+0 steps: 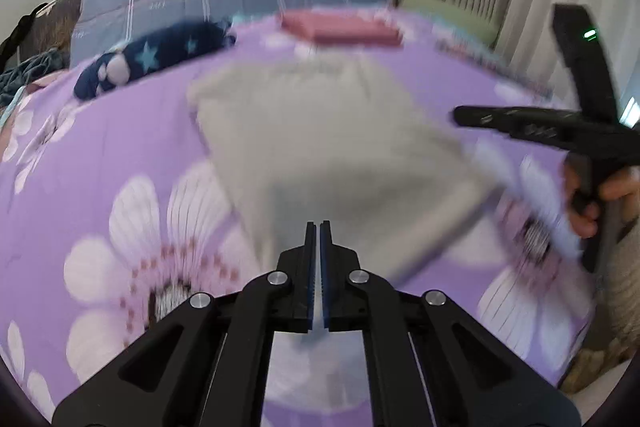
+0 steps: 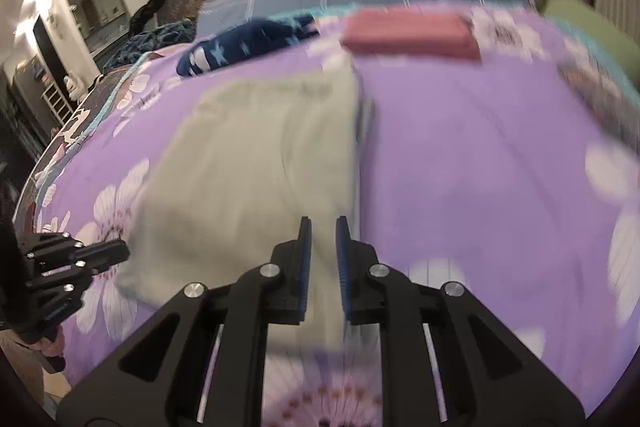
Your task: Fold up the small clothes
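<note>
A pale grey-green garment (image 1: 320, 131) lies on the purple flowered bed (image 1: 120, 155), folded lengthwise, its near end lifted and blurred. Beyond it, a folded pink garment (image 2: 412, 31) lies flat near the bed's far edge. A navy piece with stars (image 2: 248, 39) lies crumpled to the left.

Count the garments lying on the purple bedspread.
3: a beige one nearest the grippers, a folded pink one at the far edge, a navy starred one far left. More may be hidden.
</note>
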A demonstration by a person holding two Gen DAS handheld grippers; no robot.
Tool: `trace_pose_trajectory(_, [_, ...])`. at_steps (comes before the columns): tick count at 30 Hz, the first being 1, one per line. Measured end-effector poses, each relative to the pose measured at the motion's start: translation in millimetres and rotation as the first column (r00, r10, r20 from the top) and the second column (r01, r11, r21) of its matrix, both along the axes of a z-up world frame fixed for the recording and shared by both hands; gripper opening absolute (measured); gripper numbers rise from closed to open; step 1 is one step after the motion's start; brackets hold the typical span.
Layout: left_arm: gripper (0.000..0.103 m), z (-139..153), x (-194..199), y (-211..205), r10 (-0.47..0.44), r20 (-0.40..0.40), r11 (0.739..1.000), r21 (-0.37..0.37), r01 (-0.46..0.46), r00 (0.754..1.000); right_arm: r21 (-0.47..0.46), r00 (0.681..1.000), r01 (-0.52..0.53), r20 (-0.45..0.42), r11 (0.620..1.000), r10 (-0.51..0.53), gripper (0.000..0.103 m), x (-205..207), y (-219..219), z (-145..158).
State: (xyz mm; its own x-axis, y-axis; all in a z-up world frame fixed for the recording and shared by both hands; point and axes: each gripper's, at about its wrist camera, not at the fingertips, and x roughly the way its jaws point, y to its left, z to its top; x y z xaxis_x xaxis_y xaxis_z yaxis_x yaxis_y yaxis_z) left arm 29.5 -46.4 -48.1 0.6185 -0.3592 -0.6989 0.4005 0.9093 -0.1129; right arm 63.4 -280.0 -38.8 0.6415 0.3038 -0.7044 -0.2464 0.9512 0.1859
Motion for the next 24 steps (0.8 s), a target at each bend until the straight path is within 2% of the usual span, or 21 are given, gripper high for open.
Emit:
trace_pose_trajectory(2, [0.003,0.3,13.0,-0.8,0.038,0.0,0.999,-0.016,-0.038,0.999,0.022,0.999,-0.05,0.006,0.998,0.05,0.014,22.5,8.9,3.6])
trace_pose_trajectory(4, [0.004,-15.2,29.2,-2.7,0.06,-0.05,0.998,-0.02,-0.061,0.997,0.054,0.997,-0.068,-0.029,0.996,0.07,0.014,46.6,14.7,-3.9])
trace_pose_trajectory(6, [0.004,-40.0,42.0,-1.9,0.093,-0.119,0.996,0.014,-0.092,0.988,-0.016,0.998,-0.03,-0.063,0.999,0.029,0.013,64.4,17.0,-20.4])
trace_pose_trajectory(7, [0.004,-47.9,43.9,-0.2,0.086,-0.119,0.996,0.002,-0.086,0.989,-0.104,0.996,0.023,-0.086,0.994,-0.032,0.011,72.4,15.6,-35.8])
trace_pose_trajectory(8, [0.004,-46.5,41.5,0.9,0.079,-0.1,0.997,-0.001,-0.079,0.992,-0.139,0.994,0.049,-0.094,0.989,-0.062,0.014,75.8,12.4,-46.2])
trace_pose_trajectory(9, [0.004,-45.1,39.4,0.4,0.069,-0.096,0.998,0.007,-0.069,0.993,-0.117,0.994,0.047,-0.094,0.992,-0.058,0.015,76.2,8.5,-50.9])
trace_pose_trajectory(11, [0.004,-41.2,36.7,2.2,0.056,-0.106,0.998,0.005,-0.056,0.993,-0.096,0.995,0.041,-0.083,0.995,-0.049,0.015,70.5,4.2,-43.9])
trace_pose_trajectory(14, [0.004,-25.0,40.1,9.9,0.03,-0.099,0.998,-0.045,-0.035,0.995,-0.06,0.998,0.005,-0.056,0.998,-0.008,0.017,65.6,4.9,-18.8])
trace_pose_trajectory(19, [0.004,-2.1,77.3,24.9,0.084,-0.066,0.987,-0.128,-0.092,0.994,-0.014,0.996,-0.087,0.012,0.996,0.087,0.017,86.9,19.6,9.1])
trace_pose_trajectory(21, [0.005,-9.0,96.0,26.0,0.11,-0.075,0.986,-0.114,-0.118,0.991,-0.017,0.994,-0.103,-0.032,0.995,0.102,0.016,101.9,29.6,2.2])
trace_pose_trajectory(22, [0.006,-17.7,104.1,26.0,0.13,-0.091,0.987,-0.084,-0.138,0.987,-0.063,0.995,-0.077,-0.073,0.995,0.072,0.017,112.6,32.5,-9.5])
trace_pose_trajectory(23, [0.006,-34.2,113.4,24.8,0.171,-0.121,0.985,-0.014,-0.173,0.978,-0.13,0.995,-0.044,-0.092,0.991,0.032,0.016,120.7,33.3,-22.1])
trace_pose_trajectory(24, [0.006,-44.1,116.8,25.0,0.176,-0.13,0.984,-0.001,-0.177,0.976,-0.186,0.995,-0.017,-0.095,0.982,0.0,0.015,128.5,30.4,-38.6])
